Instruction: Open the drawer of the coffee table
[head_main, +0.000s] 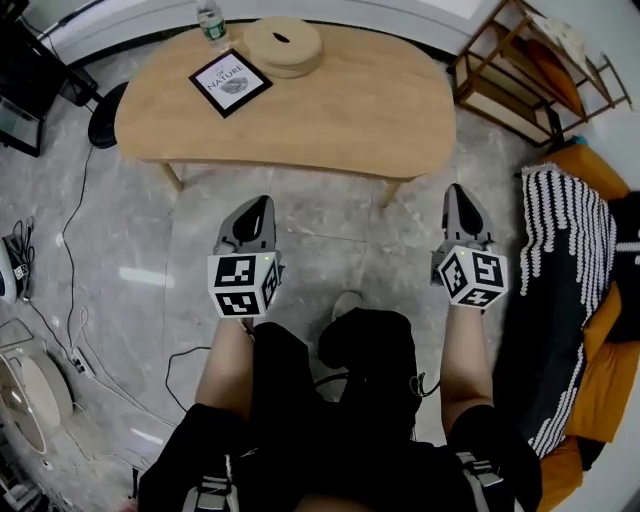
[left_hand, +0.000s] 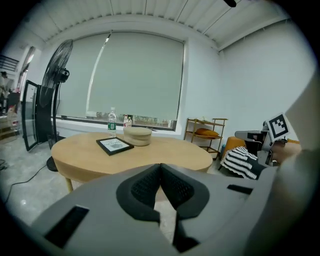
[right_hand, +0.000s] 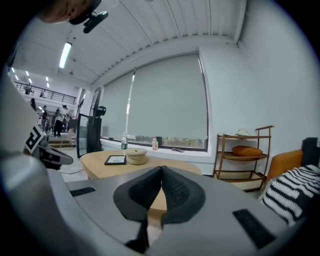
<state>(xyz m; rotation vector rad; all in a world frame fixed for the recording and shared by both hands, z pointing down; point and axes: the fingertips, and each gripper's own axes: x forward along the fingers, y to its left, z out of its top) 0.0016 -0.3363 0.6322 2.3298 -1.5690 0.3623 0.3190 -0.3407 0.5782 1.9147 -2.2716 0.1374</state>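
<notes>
Coffee-table desk, upper centre of the head view, seen from above and slightly in front. No drawer front, handle or seam shows on it in any view, so the drawer can only be presumed to sit under the top, out of sight from this angle. The step in hand appears to be the approach, with opening not yet begun. The left tongs and right tongs hang over the floor at mid-frame, short of the desk's near edge and touching nothing. In each gripper view the pads meet with nothing between them: left tongs closed and empty, right tongs likewise. The next move probably calls for bringing one pair low enough to see beneath the top, parting it, and taking the drawer's pull or lip before drawing it toward the person. On the desk's upper-left part lie a framed print, a round wooden box with its lid on and contents hidden, and a capped bottle whose fill cannot be judged. At the upper right stands a wooden rack, which holds an orange cushion on its upper shelf. A striped blanket lies along the right edge, and a standing fan is at the far left of the left gripper view.
</notes>
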